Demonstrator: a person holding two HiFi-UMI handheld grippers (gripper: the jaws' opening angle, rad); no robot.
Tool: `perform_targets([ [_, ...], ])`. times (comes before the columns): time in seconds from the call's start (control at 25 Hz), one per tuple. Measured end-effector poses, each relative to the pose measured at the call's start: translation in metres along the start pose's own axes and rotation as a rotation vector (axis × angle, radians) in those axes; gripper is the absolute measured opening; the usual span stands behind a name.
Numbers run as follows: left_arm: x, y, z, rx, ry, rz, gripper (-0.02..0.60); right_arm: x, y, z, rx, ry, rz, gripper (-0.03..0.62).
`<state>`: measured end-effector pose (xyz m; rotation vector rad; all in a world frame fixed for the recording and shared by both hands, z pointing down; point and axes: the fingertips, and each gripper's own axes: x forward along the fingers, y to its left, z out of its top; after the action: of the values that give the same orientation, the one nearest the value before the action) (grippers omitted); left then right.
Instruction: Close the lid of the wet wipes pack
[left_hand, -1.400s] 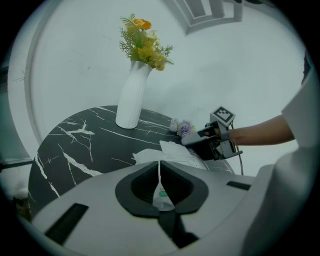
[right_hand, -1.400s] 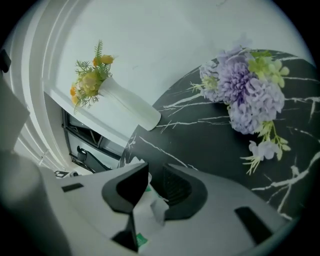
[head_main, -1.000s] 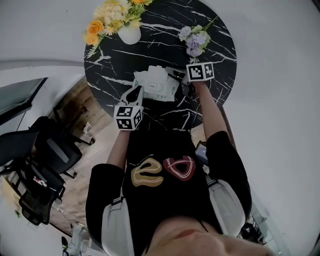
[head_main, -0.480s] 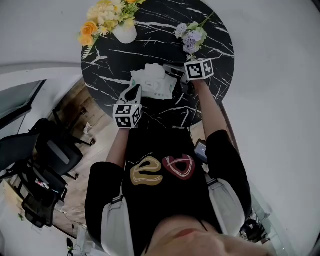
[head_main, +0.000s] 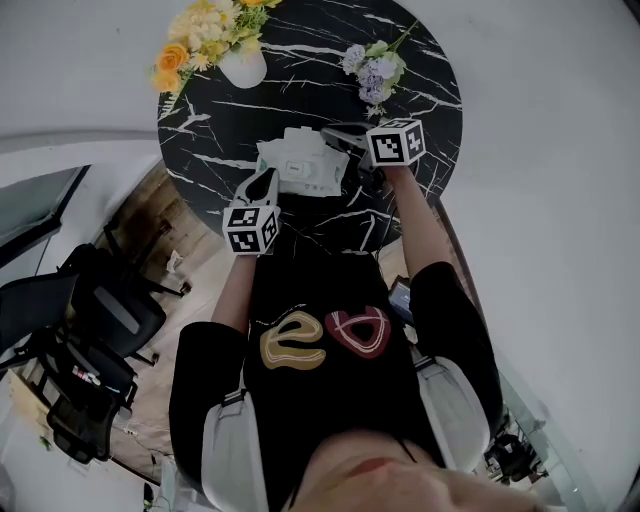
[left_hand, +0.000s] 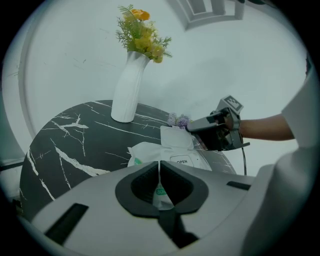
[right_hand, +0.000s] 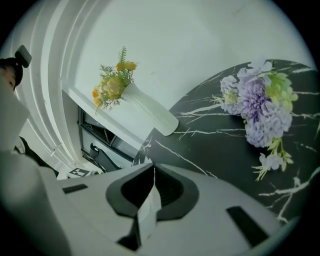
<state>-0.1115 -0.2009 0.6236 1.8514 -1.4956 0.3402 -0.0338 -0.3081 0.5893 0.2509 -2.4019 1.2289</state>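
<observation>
Towards the near edge of the round black marble table (head_main: 200, 130), the wet wipes pack (head_main: 300, 168) is seen lying flat, with its lid (left_hand: 176, 136) raised above the top panel marked OPEN. The pack is judged light and soft: a crinkly film pouch that would slide or buckle if pushed from one side only, so it is best steadied by its sealed edge. The lid is judged a thin, fairly stiff hinged flap, best taken by its free edge and pressed flat onto its frame. The left gripper (left_hand: 160, 169) is clamped on the pack's near edge, a strip of white film with green print being nipped between its jaws. The right gripper (right_hand: 152, 175) is closed on a thin white sheet standing edge-on between its jaws, taken to be the lid. Both forearms are stretched forward from the body over the table's near rim, the left at the pack's near left corner, the right reached further and brought in from the right. A white vase (head_main: 243, 68) of yellow flowers and a purple posy (head_main: 375, 75) are set well apart at the far side
</observation>
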Motion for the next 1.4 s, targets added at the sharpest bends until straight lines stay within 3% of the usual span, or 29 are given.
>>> perform_targets([
  [0.52,-0.004,0.019,0.010,-0.037,-0.038,0.020,0.025,-0.008,0.024,-0.005,-0.110,-0.005,-0.013,0.017],
  [0.96,-0.001,0.006,0.001,-0.006,0.005,-0.034,0.025,-0.011,0.043,-0.018,-0.225,0.025,-0.052,0.020],
  [1.4,-0.003,0.014,-0.005,-0.005,0.034,0.002,0.025,-0.011,0.054,-0.033,-0.276,0.051,-0.078,0.025],
])
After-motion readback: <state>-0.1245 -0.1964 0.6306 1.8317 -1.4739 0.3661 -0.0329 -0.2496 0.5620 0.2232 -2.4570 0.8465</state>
